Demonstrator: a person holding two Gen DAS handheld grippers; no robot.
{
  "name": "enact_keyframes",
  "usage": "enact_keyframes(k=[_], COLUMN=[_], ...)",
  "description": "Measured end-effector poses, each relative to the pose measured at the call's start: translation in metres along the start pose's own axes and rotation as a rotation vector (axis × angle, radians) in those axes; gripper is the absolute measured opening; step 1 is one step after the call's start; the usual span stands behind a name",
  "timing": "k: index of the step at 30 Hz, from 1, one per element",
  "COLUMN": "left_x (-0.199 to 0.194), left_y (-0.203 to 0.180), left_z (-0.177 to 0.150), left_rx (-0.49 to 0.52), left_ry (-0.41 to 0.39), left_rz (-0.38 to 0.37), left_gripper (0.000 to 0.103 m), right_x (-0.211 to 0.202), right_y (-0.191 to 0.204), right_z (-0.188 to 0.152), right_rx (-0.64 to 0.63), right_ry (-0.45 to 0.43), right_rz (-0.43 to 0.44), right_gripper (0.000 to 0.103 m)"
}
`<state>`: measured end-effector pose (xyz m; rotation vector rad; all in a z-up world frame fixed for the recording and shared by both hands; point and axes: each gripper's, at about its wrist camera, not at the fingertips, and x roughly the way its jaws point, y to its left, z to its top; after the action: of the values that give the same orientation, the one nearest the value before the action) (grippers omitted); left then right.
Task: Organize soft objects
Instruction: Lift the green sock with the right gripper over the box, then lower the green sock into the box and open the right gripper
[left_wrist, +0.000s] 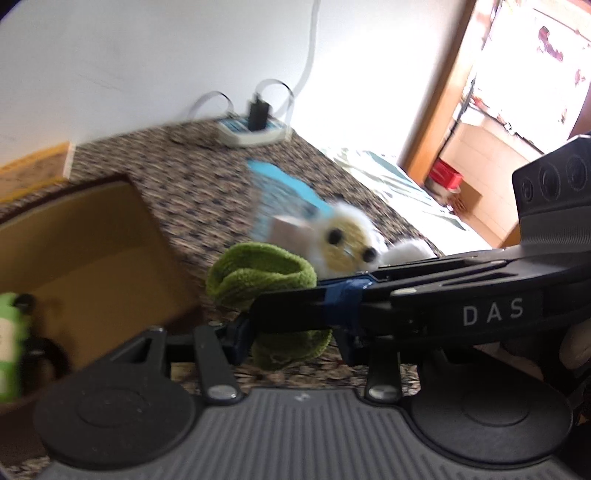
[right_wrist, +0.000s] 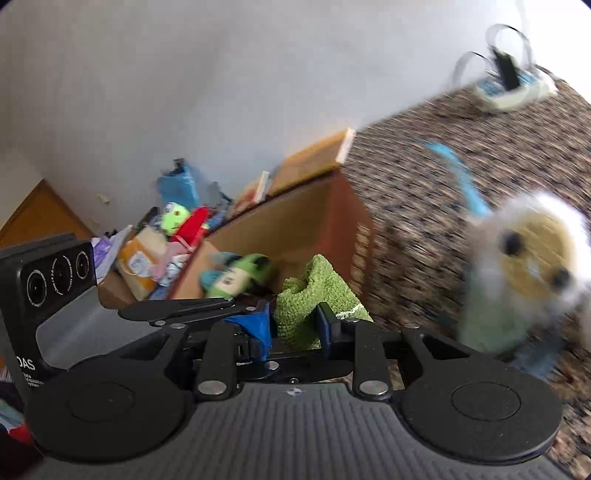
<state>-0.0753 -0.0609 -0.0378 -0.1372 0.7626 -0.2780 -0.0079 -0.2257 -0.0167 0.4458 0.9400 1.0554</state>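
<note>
A green fuzzy sock (left_wrist: 258, 273) (right_wrist: 314, 295) is held between both grippers above the patterned bedspread. My left gripper (left_wrist: 291, 339) is shut on its lower part. My right gripper (right_wrist: 295, 325) is shut on it too; the right gripper's body crosses the left wrist view (left_wrist: 424, 295). A white and tan plush animal (left_wrist: 351, 240) (right_wrist: 532, 266) lies on the bedspread just beyond the sock. A brown cardboard box (left_wrist: 85, 254) (right_wrist: 295, 229) stands to the left, with a green plush toy (right_wrist: 236, 273) (left_wrist: 9, 332) inside. Both views are blurred.
A blue paper (left_wrist: 280, 195) lies behind the plush animal. A white power strip with a black plug (left_wrist: 255, 129) (right_wrist: 513, 88) sits by the wall. A book (left_wrist: 33, 170) leans near the box. Clutter of toys (right_wrist: 177, 221) lies left of the box.
</note>
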Motion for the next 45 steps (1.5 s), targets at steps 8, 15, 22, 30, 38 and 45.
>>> enact_keyframes(k=[8, 15, 22, 30, 38, 45], left_x=[-0.047, -0.069, -0.081, -0.081, -0.08, -0.076], left_y=[0.057, 0.109, 0.143, 0.174, 0.182, 0.171], left_z=[-0.001, -0.012, -0.026, -0.042, -0.049, -0.044], left_rx=[-0.04, -0.09, -0.135, -0.199, -0.198, -0.161], left_ry=[-0.079, -0.095, -0.089, -0.054, -0.027, -0.028], left_rz=[0.092, 0.174, 0.224, 0.253, 0.265, 0.248], left_gripper=[0.039, 0.039, 0.04, 0.052, 0.055, 0.056], right_x=[0.052, 0.1, 0.133, 0.157, 0.159, 0.146], right_y=[0.046, 0.078, 0.097, 0.103, 0.102, 0.094], right_z=[0.017, 0.018, 0.013, 0.003, -0.003, -0.005], right_rx=[-0.096, -0.133, -0.145, -0.169, -0.134, -0.098], right_ry=[-0.02, -0.006, 0.018, 0.051, 0.065, 0.036], right_rz=[0.088, 0.129, 0.15, 0.077, 0.053, 0.028], right_gripper=[0.01, 0.011, 0.011, 0.011, 0.012, 0.013])
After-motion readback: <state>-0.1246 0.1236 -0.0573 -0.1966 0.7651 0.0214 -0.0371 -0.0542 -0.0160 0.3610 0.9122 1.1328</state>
